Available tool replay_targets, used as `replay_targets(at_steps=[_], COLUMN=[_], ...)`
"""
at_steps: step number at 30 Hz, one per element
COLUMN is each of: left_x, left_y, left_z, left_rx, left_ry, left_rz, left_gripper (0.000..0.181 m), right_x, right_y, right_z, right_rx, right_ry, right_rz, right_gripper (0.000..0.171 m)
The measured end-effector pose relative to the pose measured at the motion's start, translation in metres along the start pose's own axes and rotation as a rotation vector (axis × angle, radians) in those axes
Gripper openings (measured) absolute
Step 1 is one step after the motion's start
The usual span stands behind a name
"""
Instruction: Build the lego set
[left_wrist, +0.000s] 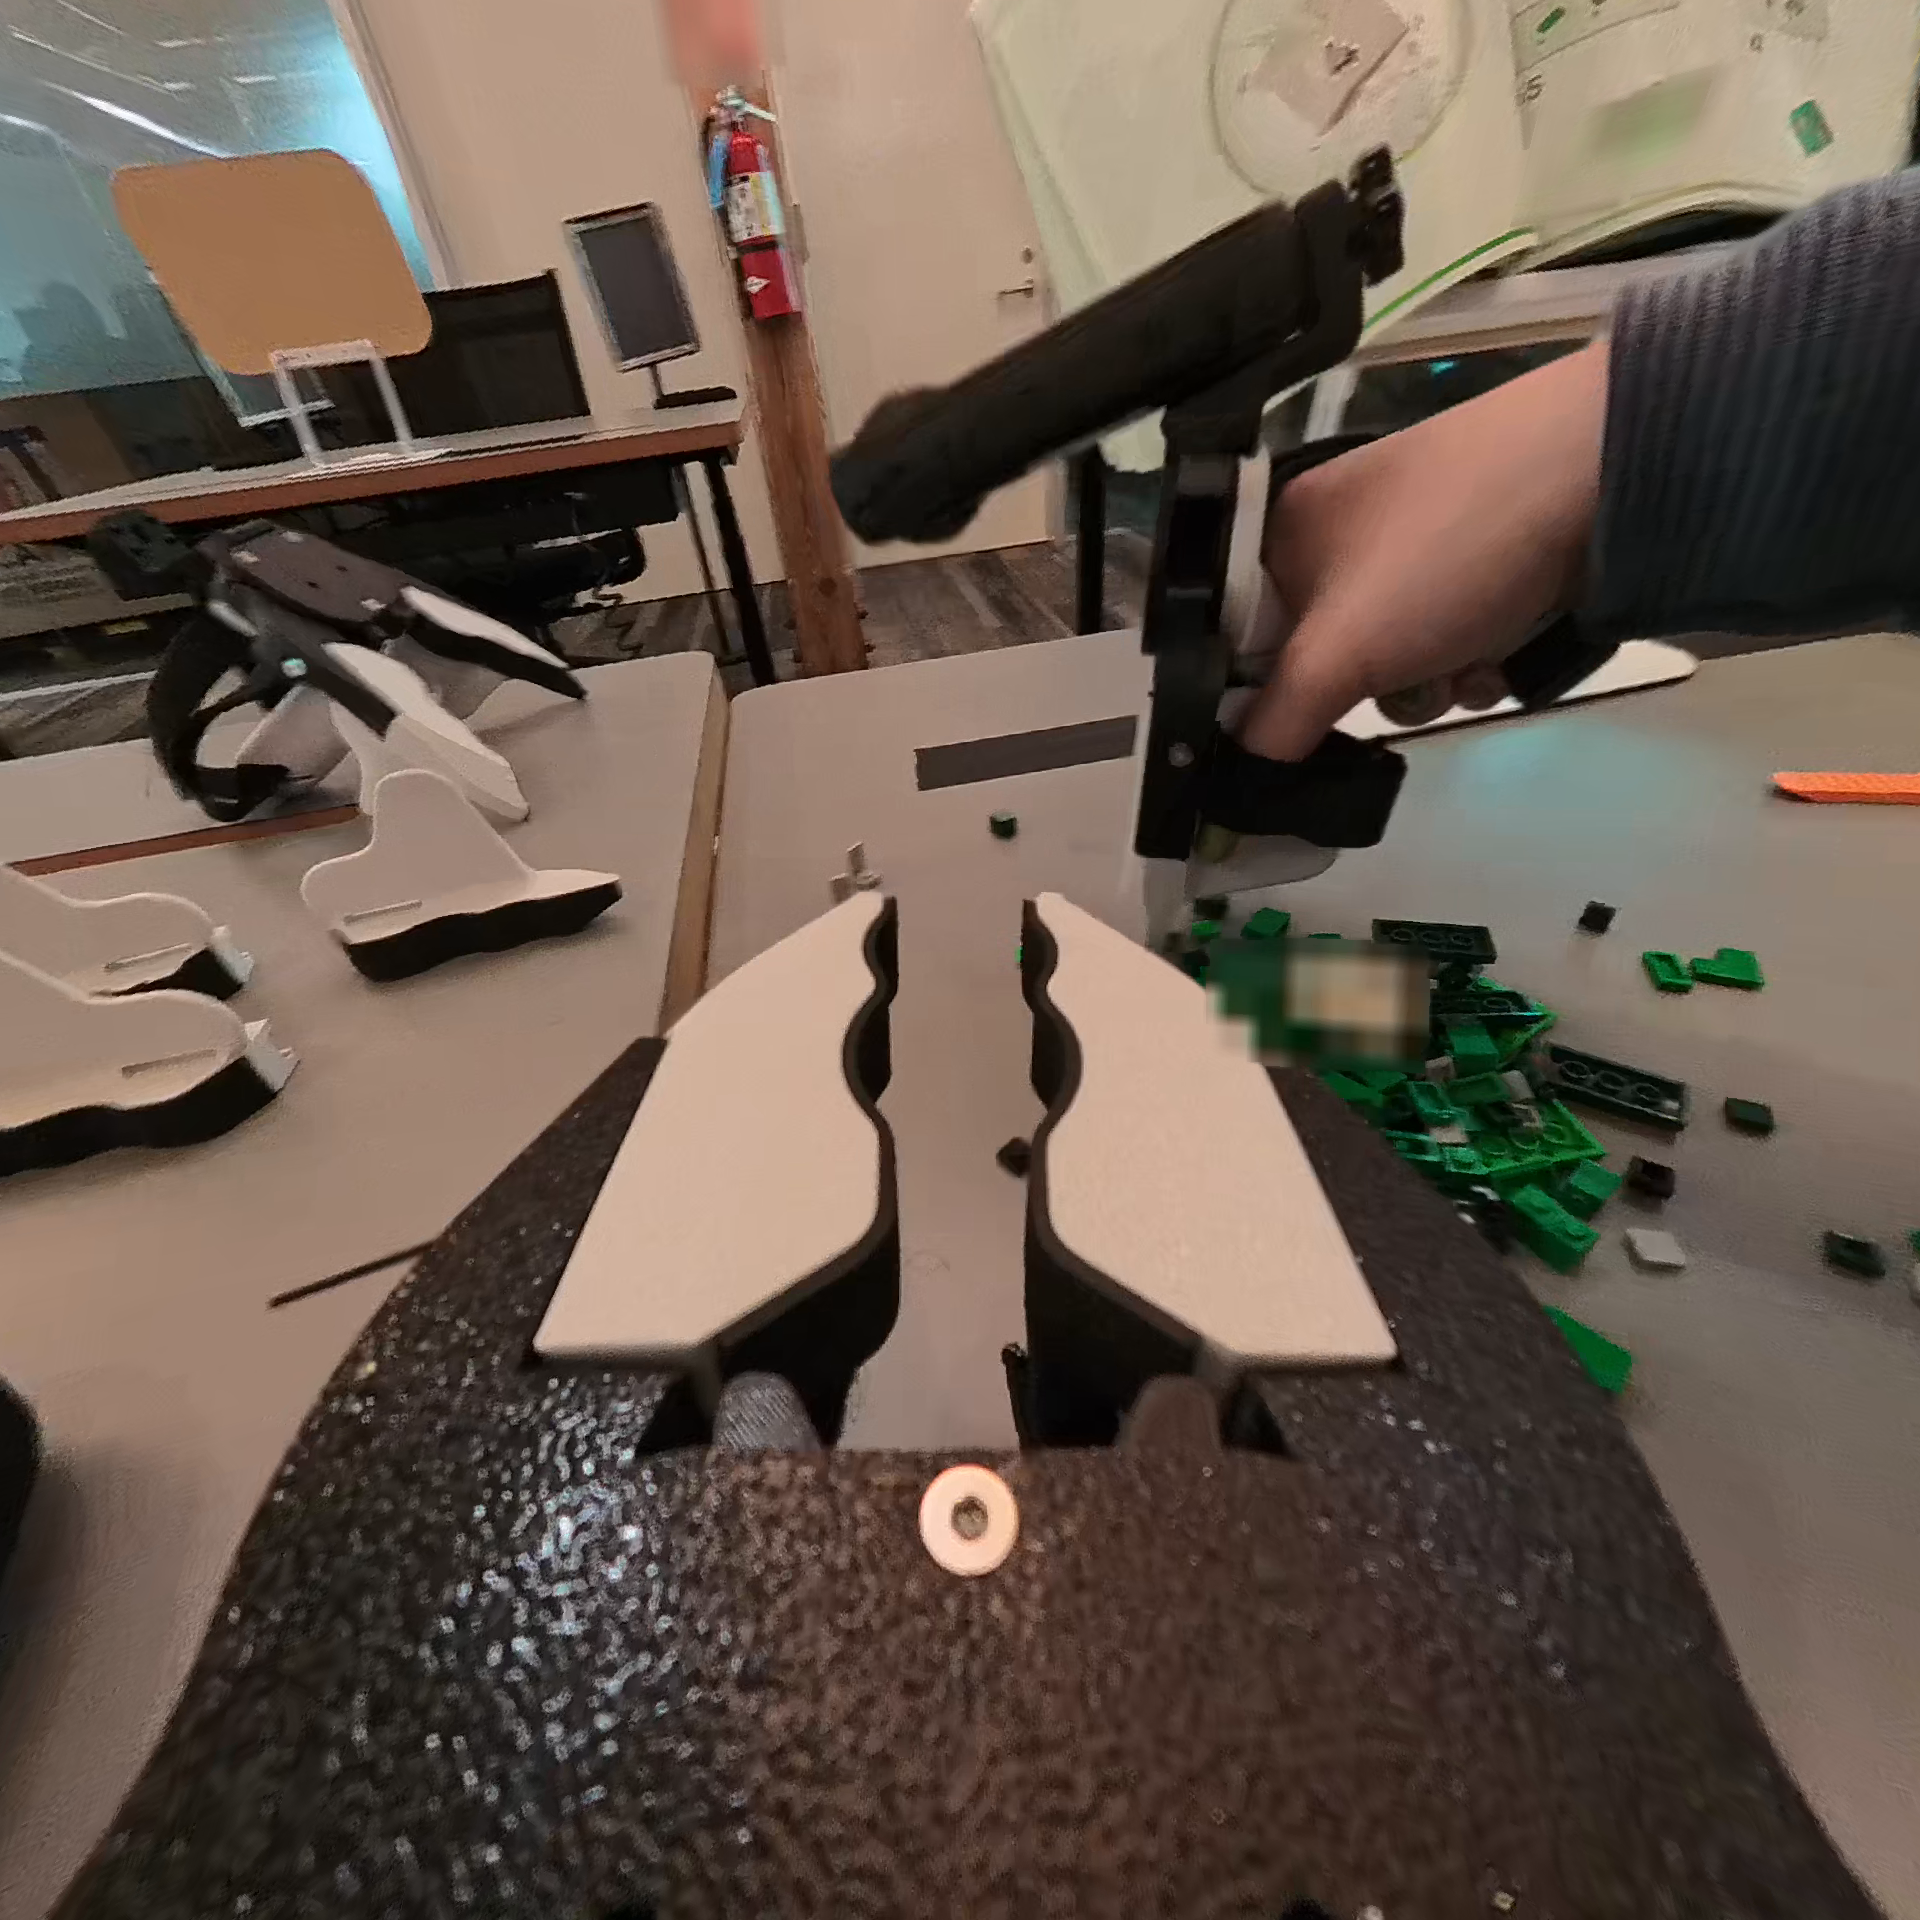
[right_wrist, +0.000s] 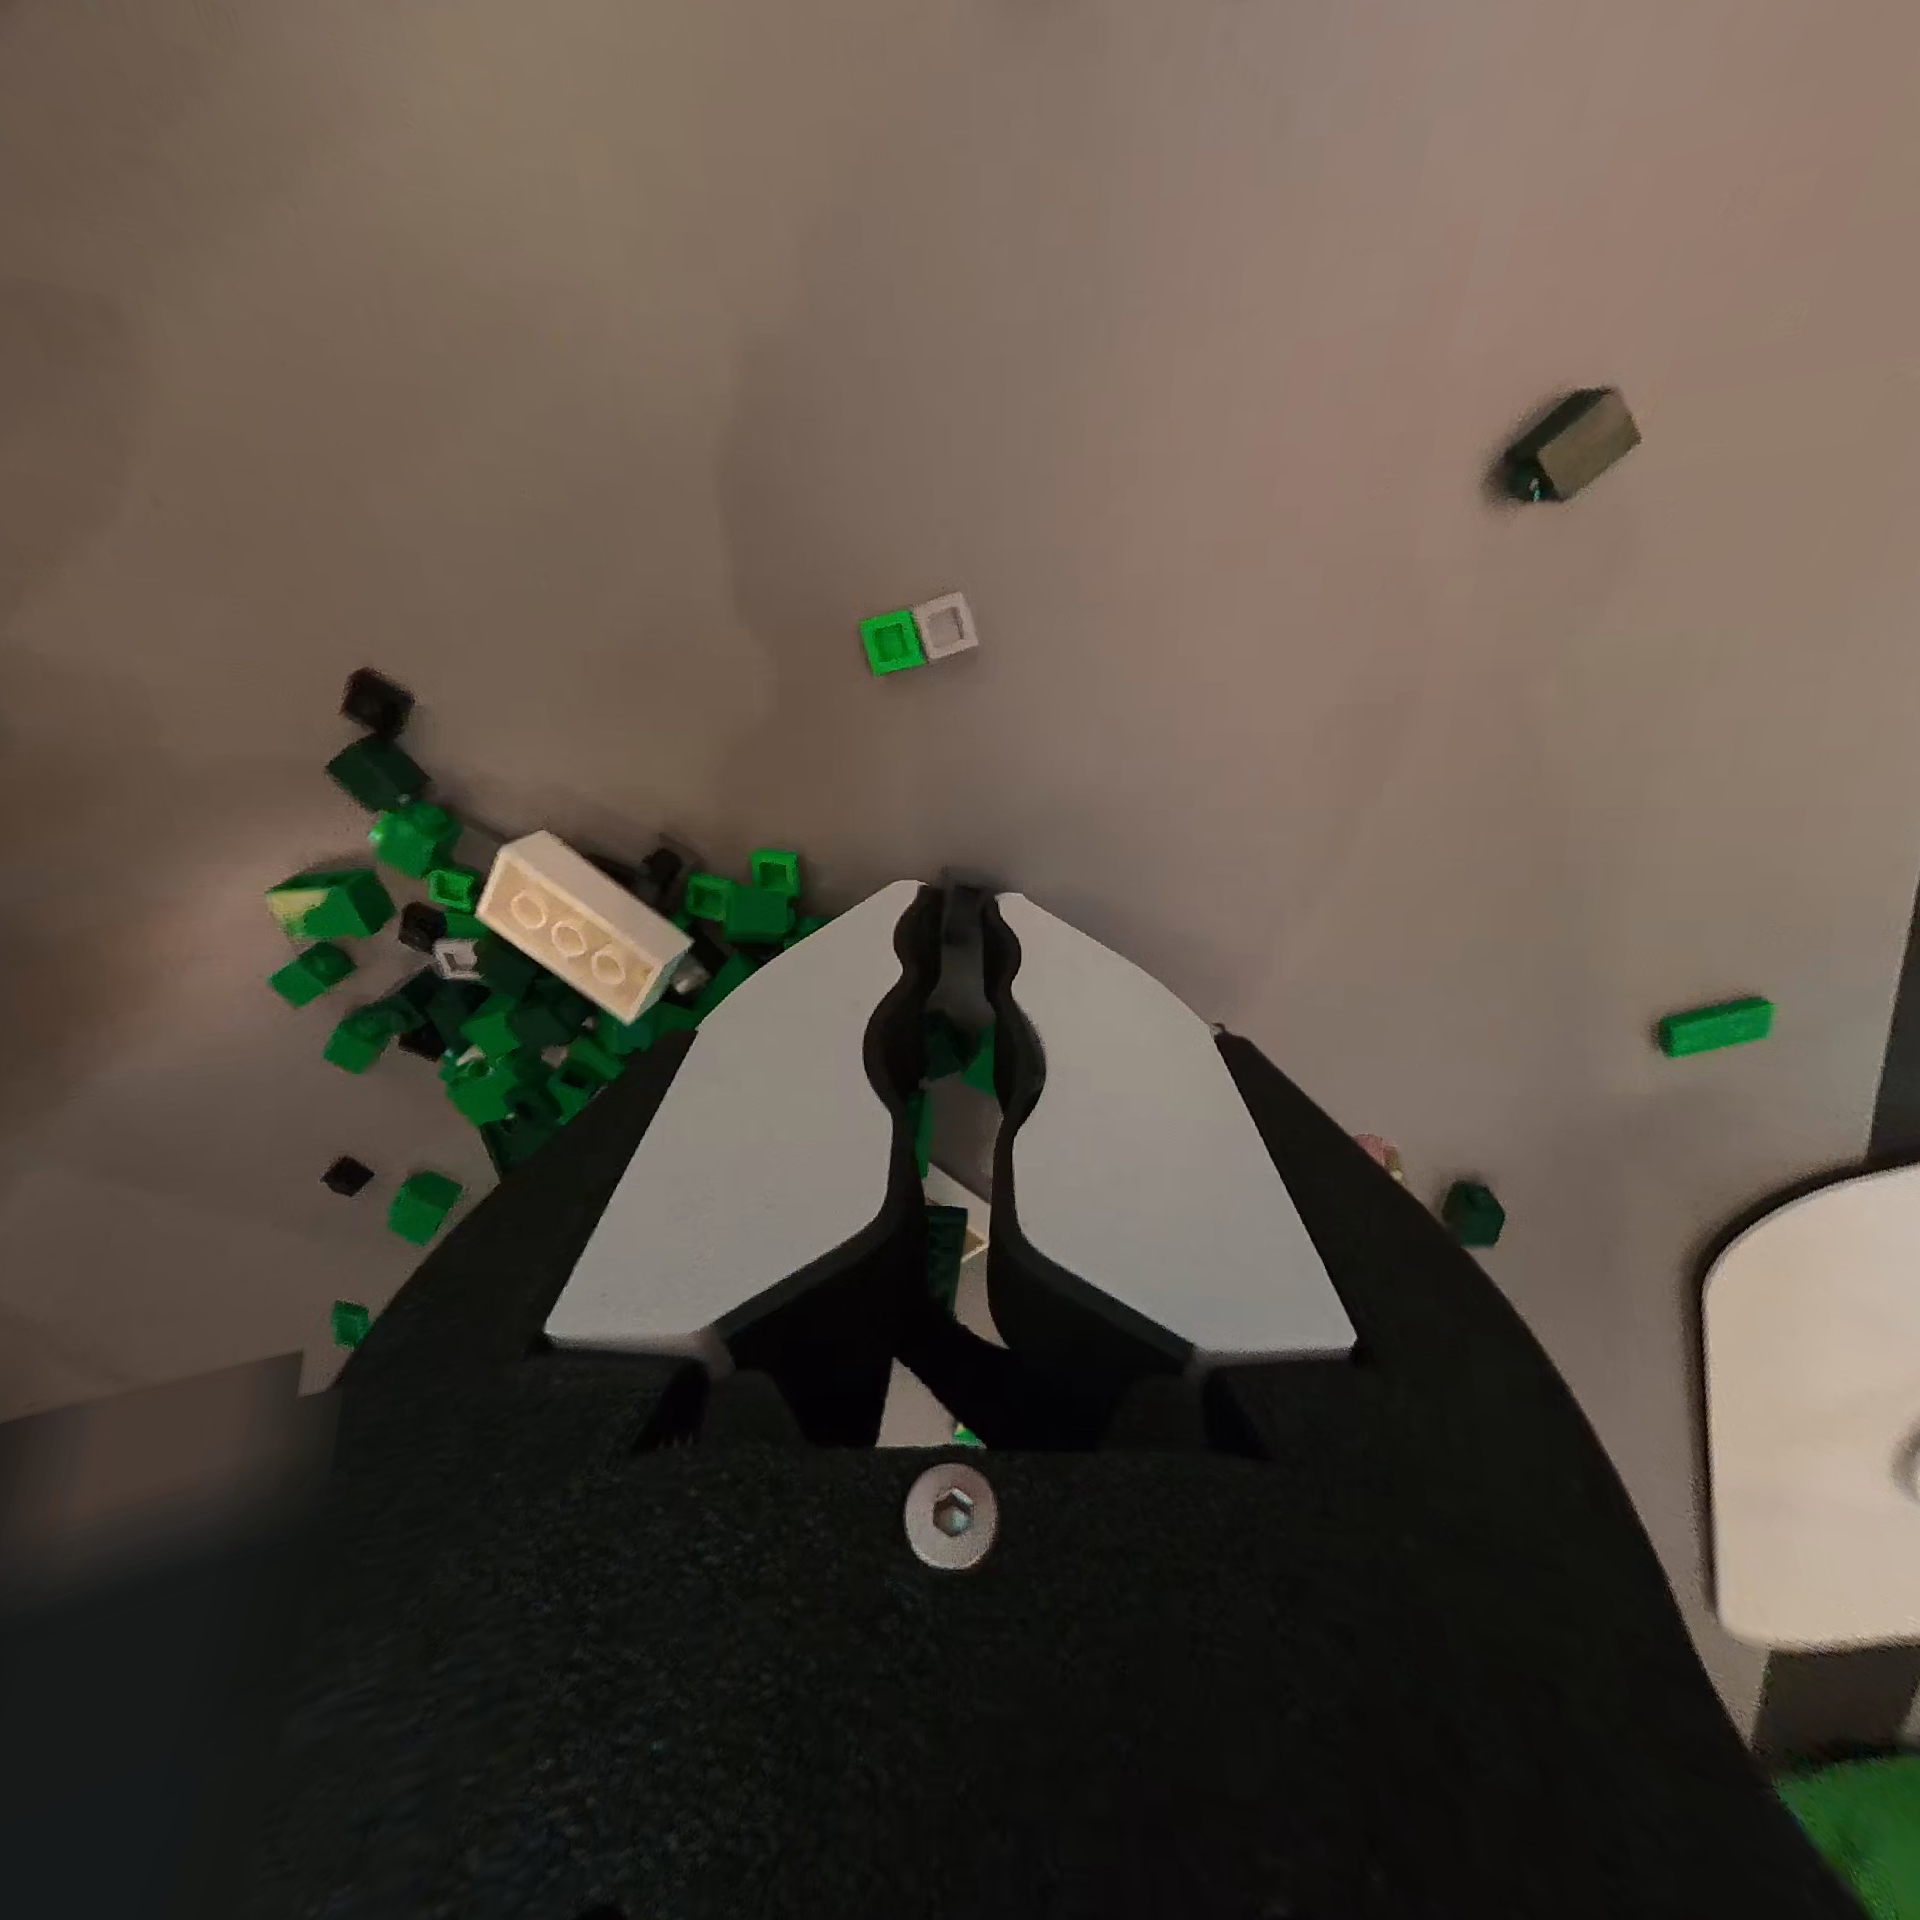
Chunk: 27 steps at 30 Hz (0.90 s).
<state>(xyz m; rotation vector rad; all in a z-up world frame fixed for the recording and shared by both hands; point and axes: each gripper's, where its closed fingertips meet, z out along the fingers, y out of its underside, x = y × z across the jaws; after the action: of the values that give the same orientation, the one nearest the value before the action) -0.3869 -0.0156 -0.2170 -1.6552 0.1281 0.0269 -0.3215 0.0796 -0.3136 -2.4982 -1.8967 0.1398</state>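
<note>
Right now you're picking parts: your right gripper (right_wrist: 958, 914) is pinched on a small black piece (right_wrist: 961, 940) above the brick pile (right_wrist: 488, 997) at 9 o'clock (mostly green), while the left gripper (left_wrist: 958, 935) hangs open over the tabletop (left_wrist: 810, 790). Next, lift clear and find its mating piece.

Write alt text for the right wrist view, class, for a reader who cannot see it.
The right gripper, seen from above, pinches a small black piece at the edge of a pile of green bricks on a grey table. A white brick lies atop the pile, and single bricks lie scattered nearby.
</note>
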Motion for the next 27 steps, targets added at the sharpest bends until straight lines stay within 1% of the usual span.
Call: replay_targets(at_steps=[2,4,5,7,8,10,12,14,16,18,19,21,25,27], left_x=[0.016,0.044,0.062,0.098,0.116,0.156,0.194,0.231,0.265,0.296,0.31,0.334,0.368,0.378], left_y=[-0.003,-0.013,-0.02,-0.034,-0.041,-0.055,-0.072,-0.089,-0.099,-0.107,-0.109,-0.109,-0.105,-0.105], left_z=[0.002,0.002,0.0,-0.007,-0.011,-0.021,-0.029,-0.04,-0.049,-0.061,-0.064,-0.064,-0.059,-0.057], left_rx=[0.014,0.05,0.065,0.102,0.115,0.13,0.156,0.196,0.203,0.197,0.189,0.169,0.156,0.158], left_ry=[0.097,0.264,0.364,0.542,0.614,0.746,0.836,0.933,1.04,1.174,1.225,1.266,1.257,1.256], left_rz=[-0.024,-0.083,-0.121,-0.171,-0.173,-0.161,-0.161,-0.176,-0.202,-0.249,-0.272,-0.275,-0.191,-0.179], left_gripper=[0.024,0.035,0.04,0.049,0.05,0.045,0.041,0.037,0.032,0.02,0.02,0.021,0.009,0.007], right_x=[-0.016,-0.038,-0.051,-0.082,-0.092,-0.105,-0.109,-0.11,-0.109,-0.108,-0.107,-0.105,-0.099,-0.097], right_y=[-0.006,-0.006,0.002,0.035,0.057,0.105,0.151,0.19,0.223,0.251,0.263,0.283,0.313,0.323], right_z=[-0.016,-0.049,-0.07,-0.117,-0.138,-0.17,-0.189,-0.196,-0.199,-0.2,-0.198,-0.194,-0.191,-0.19], right_rx=[0.175,0.449,0.594,0.889,1.027,1.25,1.426,1.535,1.617,1.663,1.667,1.678,1.718,1.734], right_ry=[-0.087,-0.196,-0.261,-0.418,-0.466,-0.525,-0.528,-0.482,-0.438,-0.413,-0.403,-0.378,-0.352,-0.351], right_rz=[-0.086,-0.221,-0.291,-0.451,-0.51,-0.575,-0.577,-0.551,-0.518,-0.483,-0.469,-0.445,-0.409,-0.405], right_gripper=[0.007,0.007,0.007,0.007,0.007,0.007,0.007,0.007,0.007,0.007,0.007,0.007,0.007,0.007])
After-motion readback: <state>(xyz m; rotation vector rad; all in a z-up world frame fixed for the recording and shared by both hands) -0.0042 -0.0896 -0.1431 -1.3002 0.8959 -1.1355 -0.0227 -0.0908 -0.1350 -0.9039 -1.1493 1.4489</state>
